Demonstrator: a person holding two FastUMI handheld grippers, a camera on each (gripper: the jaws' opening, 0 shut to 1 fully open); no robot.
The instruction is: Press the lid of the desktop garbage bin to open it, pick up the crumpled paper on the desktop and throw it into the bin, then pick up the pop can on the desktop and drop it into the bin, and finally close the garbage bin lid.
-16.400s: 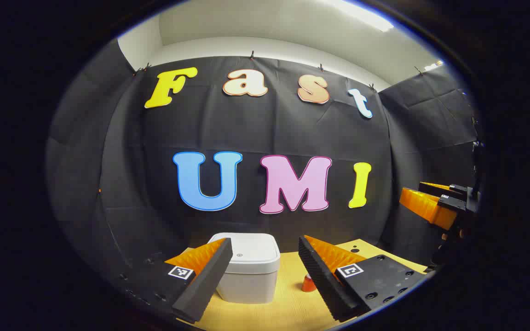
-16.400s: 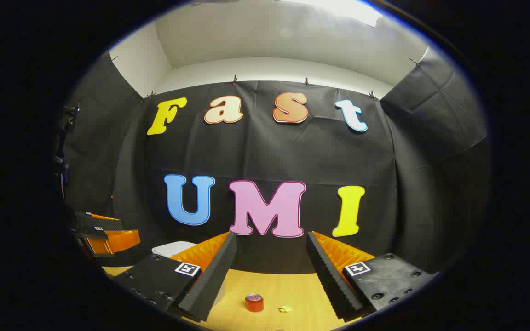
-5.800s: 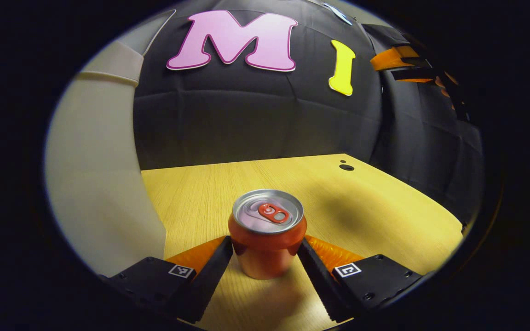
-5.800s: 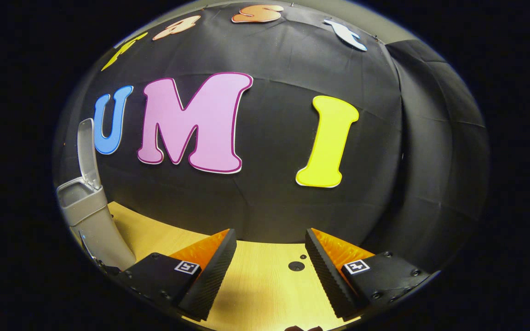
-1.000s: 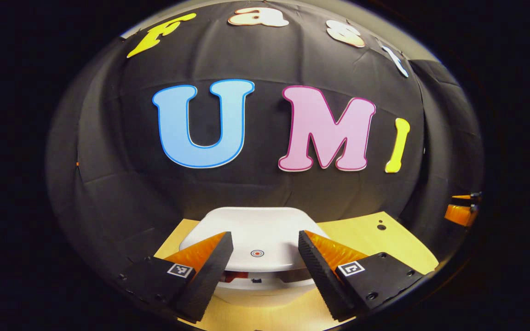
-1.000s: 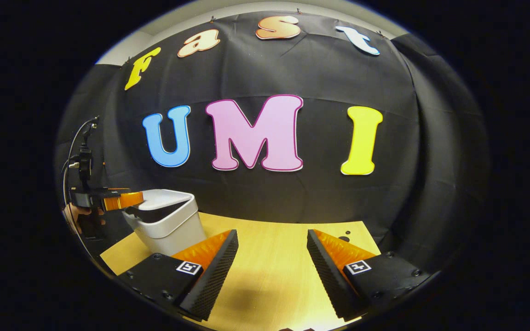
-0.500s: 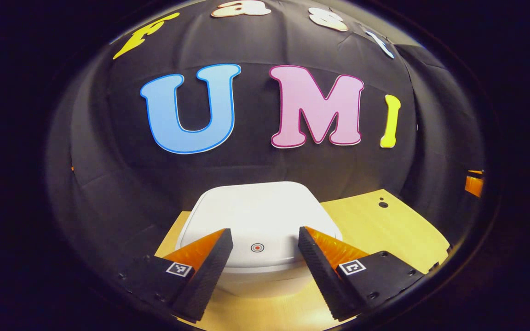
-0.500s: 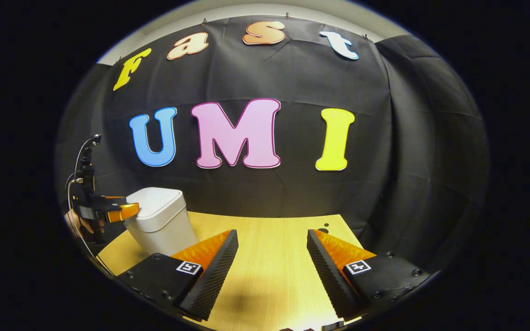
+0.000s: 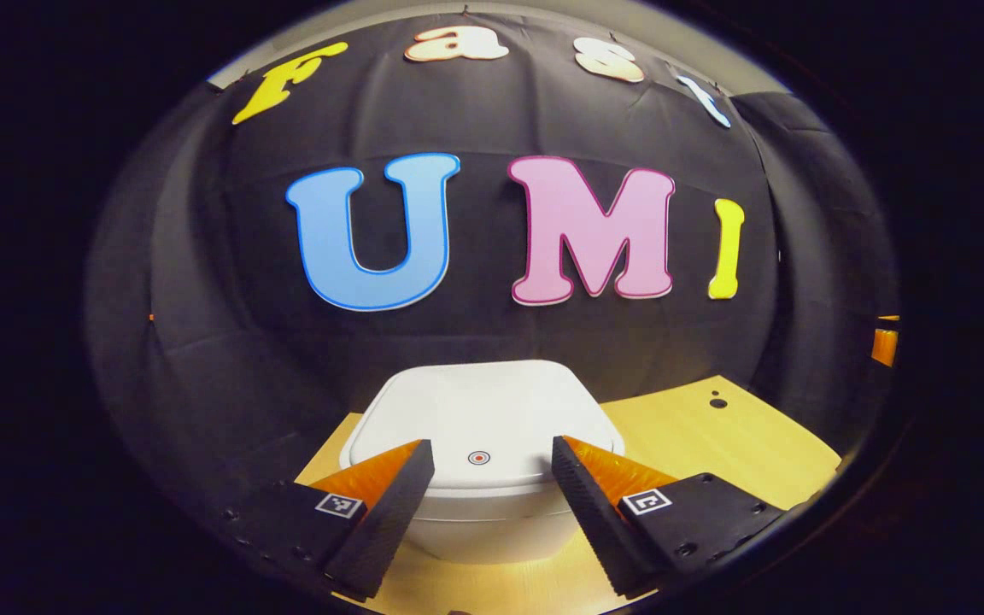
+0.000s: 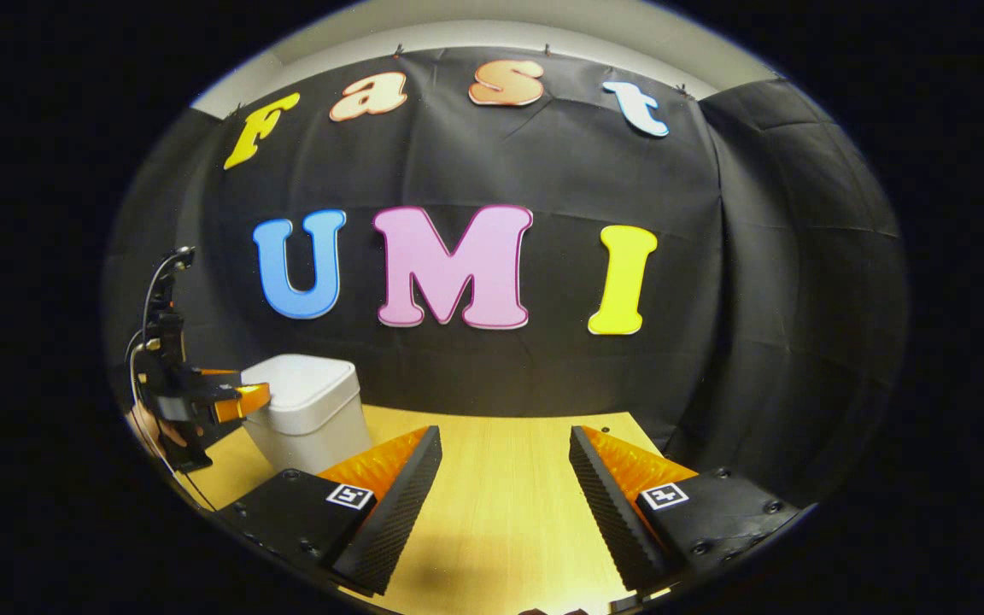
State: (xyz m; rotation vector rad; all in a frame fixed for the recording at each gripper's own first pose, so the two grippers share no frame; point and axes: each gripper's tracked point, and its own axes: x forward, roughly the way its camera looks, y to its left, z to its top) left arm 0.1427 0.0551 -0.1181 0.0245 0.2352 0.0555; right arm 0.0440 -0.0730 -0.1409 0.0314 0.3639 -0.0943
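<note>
Left gripper view. The left gripper (image 9: 485, 478) has its fingers spread apart and empty, straddling the near edge of the lid (image 9: 483, 414) of the garbage bin (image 9: 492, 534). The lid lies flat on the bin body, with no gap visible at its near rim; a small round button mark (image 9: 478, 458) sits between the fingers. The bin stands on the wooden desktop (image 9: 714, 440), close to the far wall. Neither crumpled paper nor pop can lies on the desktop seen here, so both are judged to be inside. The step in hand is the closing of the lid. To finish it well, check that the lid has latched level all round, then lift straight up and back so a finger does not strike the button and spring the lid.

Right gripper view. The right gripper (image 10: 505, 487) hangs open and empty over bare desktop, well apart from the bin at far left (image 10: 308, 418). The left gripper (image 10: 236, 401) is there just beside the lid's edge; whether it touches cannot be told.
</note>
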